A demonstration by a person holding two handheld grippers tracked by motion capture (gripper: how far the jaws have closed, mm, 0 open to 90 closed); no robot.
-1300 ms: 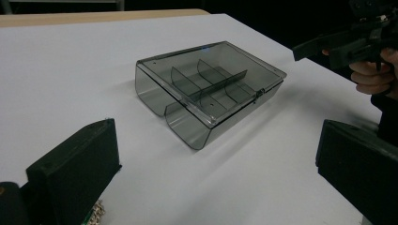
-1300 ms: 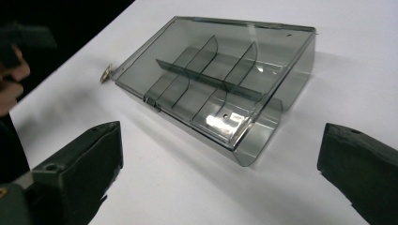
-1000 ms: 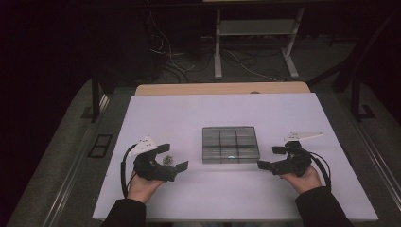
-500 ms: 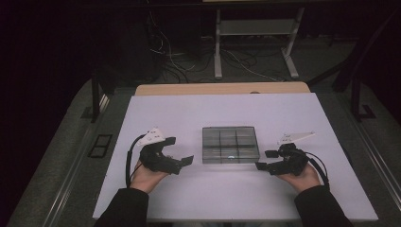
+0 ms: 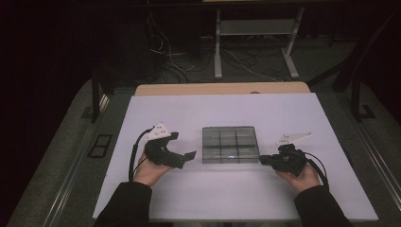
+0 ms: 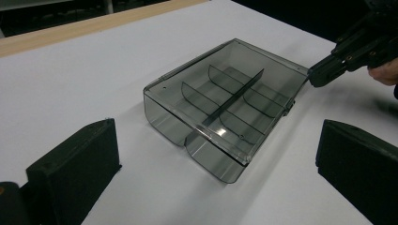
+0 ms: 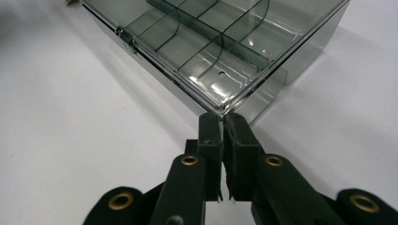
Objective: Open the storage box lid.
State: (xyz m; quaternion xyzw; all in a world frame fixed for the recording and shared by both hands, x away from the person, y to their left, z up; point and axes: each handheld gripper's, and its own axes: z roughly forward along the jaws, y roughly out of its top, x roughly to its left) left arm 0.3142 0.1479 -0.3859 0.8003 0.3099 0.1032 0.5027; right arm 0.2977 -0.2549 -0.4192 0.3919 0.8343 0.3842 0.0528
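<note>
- The smoky clear plastic compartment box [image 5: 230, 144] lies flat mid-way on the white counter [image 5: 227, 109], between the two tongs.
- The left tongs [image 5: 185, 156] stand just beside its left edge, not touching, jaws wide apart and empty.
- The right tongs [image 5: 263, 160] meet the box's near right corner; their jaws have just been closing and now sit together.
- Whether they pinch the lid's rim is hard to make out.
</note>
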